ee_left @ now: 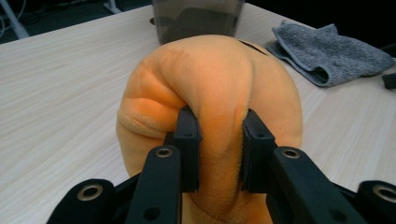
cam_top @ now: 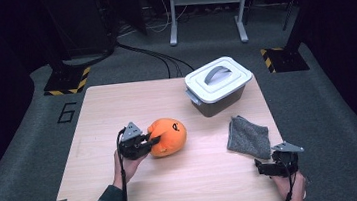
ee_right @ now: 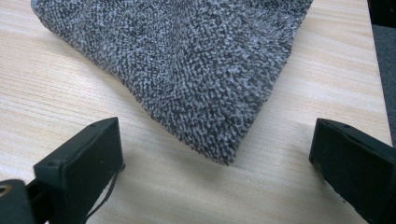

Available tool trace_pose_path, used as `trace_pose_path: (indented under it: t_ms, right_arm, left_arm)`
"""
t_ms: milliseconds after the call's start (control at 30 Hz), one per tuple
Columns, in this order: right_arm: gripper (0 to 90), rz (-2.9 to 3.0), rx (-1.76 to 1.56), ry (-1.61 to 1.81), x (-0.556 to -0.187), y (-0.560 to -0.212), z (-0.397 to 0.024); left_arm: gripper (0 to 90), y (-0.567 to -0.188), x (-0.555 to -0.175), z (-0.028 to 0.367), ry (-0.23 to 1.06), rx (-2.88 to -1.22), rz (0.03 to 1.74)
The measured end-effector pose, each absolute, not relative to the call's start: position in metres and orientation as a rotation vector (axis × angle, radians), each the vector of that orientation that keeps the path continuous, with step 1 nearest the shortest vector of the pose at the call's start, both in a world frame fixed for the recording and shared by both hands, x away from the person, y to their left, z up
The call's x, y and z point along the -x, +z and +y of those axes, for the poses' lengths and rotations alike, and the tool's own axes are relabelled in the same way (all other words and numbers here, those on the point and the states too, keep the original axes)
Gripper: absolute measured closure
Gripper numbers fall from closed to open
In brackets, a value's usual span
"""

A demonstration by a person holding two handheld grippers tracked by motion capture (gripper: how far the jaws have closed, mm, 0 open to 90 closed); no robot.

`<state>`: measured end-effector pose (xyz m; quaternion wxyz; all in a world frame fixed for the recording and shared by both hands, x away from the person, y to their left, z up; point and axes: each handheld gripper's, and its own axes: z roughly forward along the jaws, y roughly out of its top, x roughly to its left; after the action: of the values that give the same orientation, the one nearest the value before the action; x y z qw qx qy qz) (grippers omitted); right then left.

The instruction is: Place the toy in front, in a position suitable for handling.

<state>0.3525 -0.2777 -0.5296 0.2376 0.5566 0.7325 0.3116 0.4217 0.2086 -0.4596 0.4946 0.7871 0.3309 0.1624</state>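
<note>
**Desk:** What is the left claw [ee_left: 219, 140] doing?

**Photographer:** It is pinched on a fold of the orange plush toy [ee_left: 210, 88], the black pads [ee_left: 188, 140] pressed into the soft fabric from both sides. The toy sits on the tabletop [cam_top: 175, 181], left of centre in the high view, with the claw [cam_top: 152, 142] at its near-left side.

**Desk:** And the right claw [ee_right: 215, 154]?

**Photographer:** Wide, with nothing between the jaws. It rests at the tabletop's near-right corner, pointed at the corner of a folded grey cloth [ee_right: 187, 60], which lies just ahead of it without touching.

**Desk:** What lies beyond?

**Photographer:** A grey bin [cam_top: 216, 99] with a white handled lid [cam_top: 218, 77] stands at the far right of the tabletop, lid on, well apart from the toy and just past the cloth.

**Desk:** How should the grip be handled?

**Photographer:** By my reading, the hold takes only a ridge of plush, not the body. A slow, straight lift should keep that fold from sliding out; a jerk or a swing could let the toy sag and slip. If the bin is the destination, the lid would need to come off first, a job the free right claw looks placed to do.
</note>
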Motion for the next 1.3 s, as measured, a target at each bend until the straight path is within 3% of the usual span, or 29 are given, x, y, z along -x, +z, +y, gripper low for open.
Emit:
trace_pose_path:
  t_ms: [567,900,1000,1233,1300]
  right_arm:
    - [2.0,2.006,-1.526,0.854,-0.353,-0.53,-0.278]
    - [2.0,2.006,-1.525,0.854,-0.353,-0.53,-0.278]
    - [2.0,2.005,-1.525,0.854,-0.352,-0.53,-0.278]
    - [2.1,2.005,-1.525,0.854,-0.352,-0.53,-0.278]
    - [2.1,2.005,-1.526,0.856,-0.353,-0.53,-0.278]
  left_arm:
    - [72.0,-0.466,-0.416,0.178,0.252,-1.918,0.691]
    - [70.2,-0.473,-0.418,0.158,0.248,-1.989,0.662]
    - [64.0,-0.474,-0.419,0.159,0.25,-1.992,0.669]
    - [34.9,-0.47,-0.416,0.168,0.271,-2.001,0.712]
    - [33.9,-0.469,-0.412,0.171,0.284,-1.987,0.717]
